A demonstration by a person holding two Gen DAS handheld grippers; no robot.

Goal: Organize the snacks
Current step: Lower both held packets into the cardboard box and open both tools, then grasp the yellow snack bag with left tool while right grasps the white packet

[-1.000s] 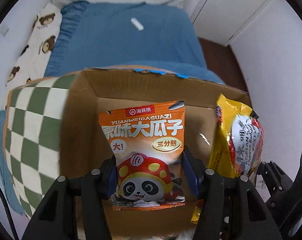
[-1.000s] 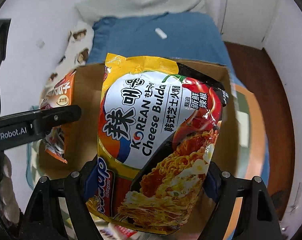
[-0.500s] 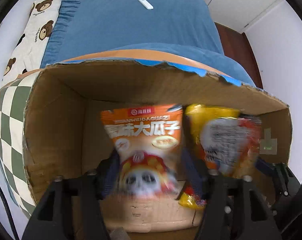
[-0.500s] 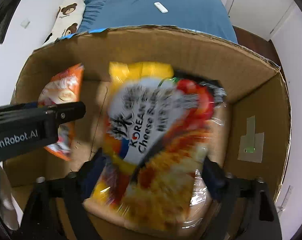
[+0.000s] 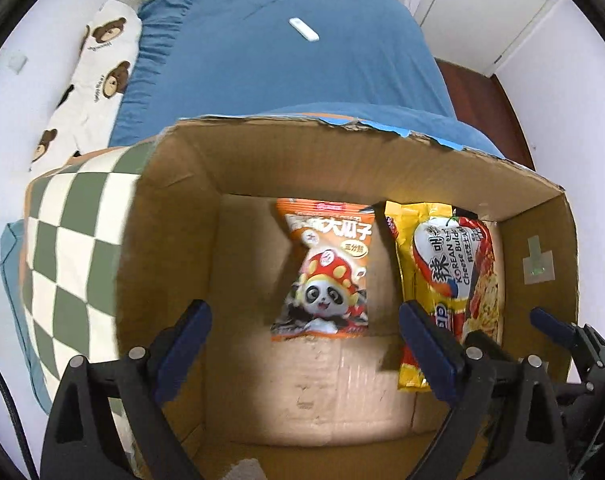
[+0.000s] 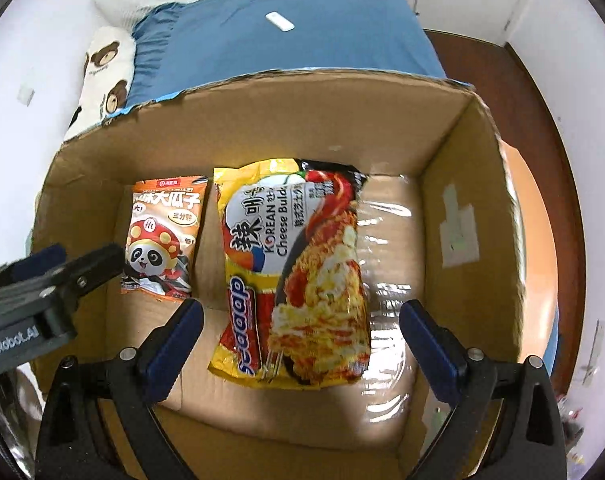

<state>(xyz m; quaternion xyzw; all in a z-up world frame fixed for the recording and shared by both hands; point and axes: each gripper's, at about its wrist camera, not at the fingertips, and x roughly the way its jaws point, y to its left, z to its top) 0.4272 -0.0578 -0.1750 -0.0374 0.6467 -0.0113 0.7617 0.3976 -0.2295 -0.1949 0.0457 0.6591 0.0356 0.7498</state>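
Observation:
An orange sunflower-seed packet (image 5: 324, 268) with a panda lies on the floor of an open cardboard box (image 5: 262, 160). A yellow Korean cheese noodle packet (image 5: 450, 280) lies to its right. My left gripper (image 5: 304, 344) is open and empty above the box, behind the orange packet. In the right wrist view my right gripper (image 6: 300, 340) is open and empty above the near end of the noodle packet (image 6: 298, 268); the orange packet (image 6: 162, 236) lies left of it. The left gripper (image 6: 50, 280) shows at the left of the box (image 6: 322, 112).
The box stands on a bed with a blue sheet (image 5: 282, 64). A green-checked cushion (image 5: 70, 248) lies left of the box and a bear-print pillow (image 5: 90, 80) beyond it. A small white object (image 5: 303, 34) lies on the sheet. A white wall and wood floor (image 6: 534, 92) are at right.
Both grippers have opened and let go of their packets, which now lie flat on the box floor. Both grippers have drawn back above the box.

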